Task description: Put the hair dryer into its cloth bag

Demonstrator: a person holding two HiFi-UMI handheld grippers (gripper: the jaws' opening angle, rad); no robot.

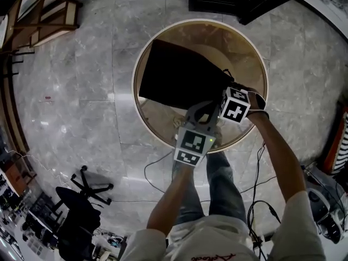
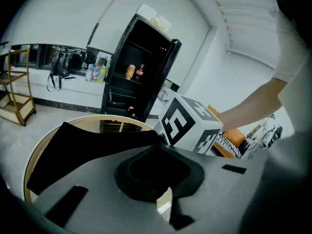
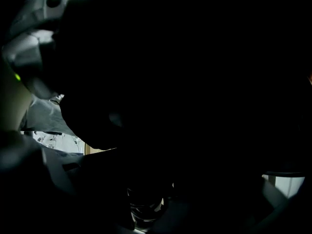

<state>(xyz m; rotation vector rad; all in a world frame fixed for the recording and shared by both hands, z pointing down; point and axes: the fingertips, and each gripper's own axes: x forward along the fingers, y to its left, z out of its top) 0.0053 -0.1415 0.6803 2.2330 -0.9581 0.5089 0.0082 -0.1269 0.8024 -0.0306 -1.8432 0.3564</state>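
A black cloth bag (image 1: 179, 78) lies on the round wooden table (image 1: 255, 53). My left gripper (image 1: 205, 107) is at the bag's near edge, and in the left gripper view (image 2: 158, 179) it is shut on a fold of that black cloth (image 2: 83, 145). The right gripper (image 1: 225, 91) points steeply down at the bag's right corner, its marker cube (image 2: 190, 126) just beyond the left jaws. The right gripper view is almost black. Only a dark, ribbed, round part of the hair dryer (image 3: 145, 206) shows low between the jaws, which seem closed on it.
A black open cabinet (image 2: 141, 72) with bottles stands behind the table. A wooden shelf (image 1: 41, 18) is at the far left, an office chair (image 1: 81, 200) at the lower left. Cables (image 1: 255, 200) trail on the marble floor by the person's legs.
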